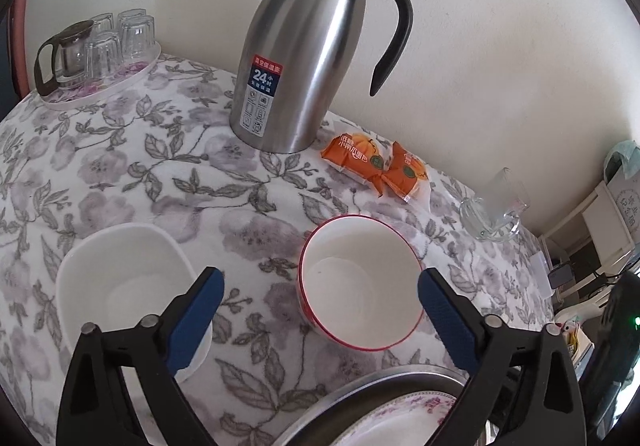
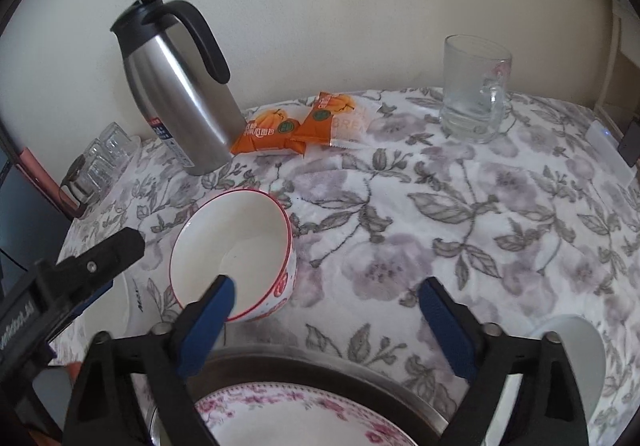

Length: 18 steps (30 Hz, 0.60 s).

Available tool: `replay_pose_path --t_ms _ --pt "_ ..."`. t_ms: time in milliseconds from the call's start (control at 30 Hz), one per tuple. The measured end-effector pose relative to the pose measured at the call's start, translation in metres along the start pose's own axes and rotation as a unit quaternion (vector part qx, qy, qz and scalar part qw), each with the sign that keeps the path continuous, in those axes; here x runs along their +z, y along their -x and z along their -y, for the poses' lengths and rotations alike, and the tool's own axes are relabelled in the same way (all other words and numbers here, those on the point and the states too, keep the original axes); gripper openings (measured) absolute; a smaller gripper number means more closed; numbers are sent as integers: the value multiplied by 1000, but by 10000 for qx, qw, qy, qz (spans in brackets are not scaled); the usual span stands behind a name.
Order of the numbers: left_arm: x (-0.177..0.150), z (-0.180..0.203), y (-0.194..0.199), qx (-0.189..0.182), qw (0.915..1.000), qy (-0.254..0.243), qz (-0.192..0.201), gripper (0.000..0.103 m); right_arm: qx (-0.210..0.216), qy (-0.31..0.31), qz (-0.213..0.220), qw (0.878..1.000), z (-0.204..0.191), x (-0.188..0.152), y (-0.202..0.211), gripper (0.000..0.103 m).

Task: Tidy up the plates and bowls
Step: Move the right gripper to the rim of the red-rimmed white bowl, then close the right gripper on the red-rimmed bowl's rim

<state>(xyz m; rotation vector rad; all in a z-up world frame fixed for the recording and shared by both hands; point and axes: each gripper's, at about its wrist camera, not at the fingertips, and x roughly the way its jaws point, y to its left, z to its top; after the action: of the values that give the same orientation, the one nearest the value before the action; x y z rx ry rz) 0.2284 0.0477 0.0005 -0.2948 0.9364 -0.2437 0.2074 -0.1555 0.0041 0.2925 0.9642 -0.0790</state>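
Note:
A red-rimmed white bowl (image 1: 362,282) (image 2: 234,256) stands on the flowered cloth. A plain white bowl (image 1: 124,286) stands to its left in the left wrist view. A pink-flowered plate (image 2: 288,420) (image 1: 400,422) lies in a metal dish (image 2: 320,366) at the near edge. Another white bowl (image 2: 576,362) sits at the lower right of the right wrist view. My left gripper (image 1: 320,286) is open and empty above the cloth, its fingers either side of the red-rimmed bowl. My right gripper (image 2: 326,298) is open and empty, its left finger (image 2: 212,310) over that bowl's rim.
A steel thermos jug (image 1: 304,58) (image 2: 176,86) stands at the back by the wall. Two orange snack packets (image 1: 376,166) (image 2: 296,126) lie beside it. A glass mug (image 2: 474,86) (image 1: 494,206) stands at the right. A tray of glasses and a small teapot (image 1: 100,54) is far left.

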Motion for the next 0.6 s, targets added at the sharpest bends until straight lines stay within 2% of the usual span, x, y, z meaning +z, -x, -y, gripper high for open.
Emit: replay_pose_path --t_ms 67,167,400,467,600 --pt "0 0 -7 17 10000 -32 -53 89 55 21 -83 9999 -4 4 -9 79" --pt "0 -2 -16 5 9999 -39 -146 79 137 42 -220 9997 -9 8 -22 61" --pt "-5 3 -30 -34 9993 -117 -347 60 77 -85 -510 9986 -12 8 -43 37" --pt "-8 2 -35 -60 9991 -60 -416 51 117 -117 -531 9985 -11 8 -46 36" --pt "-14 -3 -48 149 9980 -48 -614 38 122 -143 -595 9981 -12 8 -50 34"
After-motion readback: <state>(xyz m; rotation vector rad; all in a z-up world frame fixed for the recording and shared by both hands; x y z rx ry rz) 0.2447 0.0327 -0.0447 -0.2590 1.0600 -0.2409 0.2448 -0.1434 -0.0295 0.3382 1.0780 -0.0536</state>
